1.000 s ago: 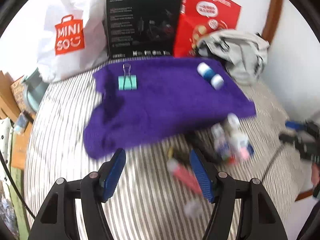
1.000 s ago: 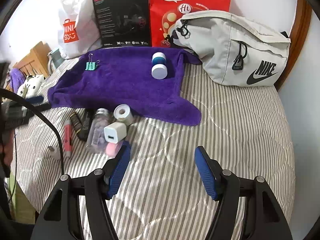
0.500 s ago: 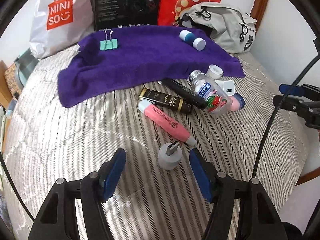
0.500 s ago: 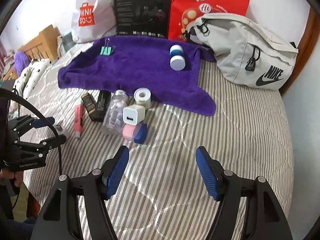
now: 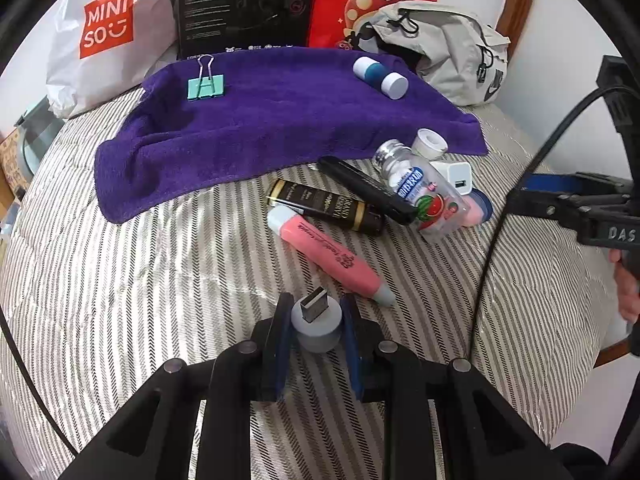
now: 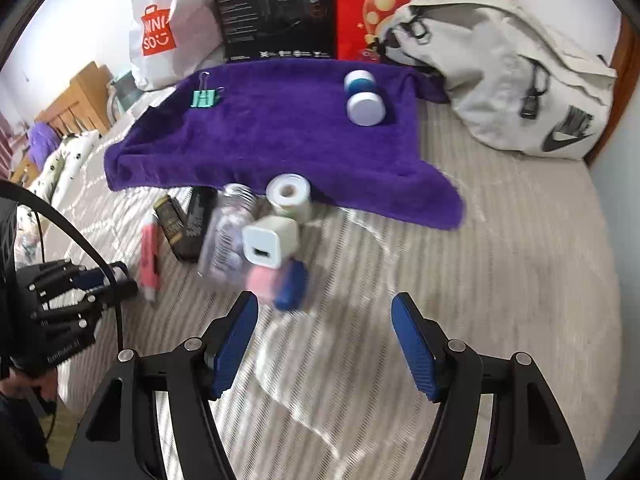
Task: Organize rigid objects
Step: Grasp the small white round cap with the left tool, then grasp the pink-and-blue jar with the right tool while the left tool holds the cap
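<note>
On the striped bed, a small grey USB plug (image 5: pixel 316 322) sits clamped in the left tool (image 5: pixel 314 320).
Right tool (image 6: pixel 324 336) hangs spread apart, empty, near the white charger cube (image 6: pixel 269 243).

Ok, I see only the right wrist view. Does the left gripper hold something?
Observer: Yes, the left gripper is shut on a small round grey USB plug, metal connector pointing up.
Operator: The clear plastic bottle is blurred here. What is inside?
Observer: Small white tablets; it lies on its side.
Operator: And the long pink tube?
Observer: Nothing lies on it; its grey tip points toward the left gripper.
</note>
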`<state>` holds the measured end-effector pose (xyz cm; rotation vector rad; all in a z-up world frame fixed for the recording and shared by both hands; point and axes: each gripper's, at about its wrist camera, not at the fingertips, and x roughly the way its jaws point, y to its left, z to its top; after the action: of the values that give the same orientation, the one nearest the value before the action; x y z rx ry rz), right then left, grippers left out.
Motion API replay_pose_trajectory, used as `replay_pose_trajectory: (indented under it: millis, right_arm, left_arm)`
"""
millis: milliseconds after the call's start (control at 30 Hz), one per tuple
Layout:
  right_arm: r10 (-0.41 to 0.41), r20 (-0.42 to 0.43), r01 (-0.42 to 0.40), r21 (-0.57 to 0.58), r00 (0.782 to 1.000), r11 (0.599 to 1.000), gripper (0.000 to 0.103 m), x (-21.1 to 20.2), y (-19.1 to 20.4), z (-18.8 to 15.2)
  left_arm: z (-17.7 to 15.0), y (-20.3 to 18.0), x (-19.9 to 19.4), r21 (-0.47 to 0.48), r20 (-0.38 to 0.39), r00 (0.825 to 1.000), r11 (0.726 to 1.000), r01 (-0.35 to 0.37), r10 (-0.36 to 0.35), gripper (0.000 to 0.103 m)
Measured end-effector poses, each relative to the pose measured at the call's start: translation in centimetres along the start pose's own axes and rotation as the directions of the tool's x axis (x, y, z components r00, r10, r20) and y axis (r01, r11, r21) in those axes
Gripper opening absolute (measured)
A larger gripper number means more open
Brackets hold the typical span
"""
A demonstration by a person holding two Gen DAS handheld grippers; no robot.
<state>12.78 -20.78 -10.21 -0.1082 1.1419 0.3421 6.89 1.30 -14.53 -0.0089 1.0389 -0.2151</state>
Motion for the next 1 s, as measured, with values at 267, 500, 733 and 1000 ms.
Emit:
replay_pose_trajectory:
  millis: [267,500,733,1000]
  right_arm:
    - [0.016,-0.013,-0.016,0.015,1.000,1.000,0.069,3.3,0.7,0.8]
    - [-0.025,-0.004,0.025,-0.023,1.000,0.999,0.067,4.8,1.6,0.7]
    - [-0.092,-0.027,0.092,-0.006,0.995,0.996,0.067,4.2,-0.3,-0.4]
    - [-0.059,0.004,0.059,-0.035,0.998,0.998,0.047,4.1,0.4,-0.6]
  left_arm:
    - [0.0,0.3,0.0,-0.011,-0.005,1.000,1.000,0.014,-0.014,0.023]
    - [0.2,0.3,0.1,-0.010,-0.009,1.000,1.000,0.020,-0.020,0.023]
    - [0.2,0.4,0.0,-0.015,-0.010,1.000,1.000,0.027,-0.027,0.023]
    - [0.3,0.4,0.0,-0.020,-0.005,1.000,0.999,0.025,-0.026,0.023]
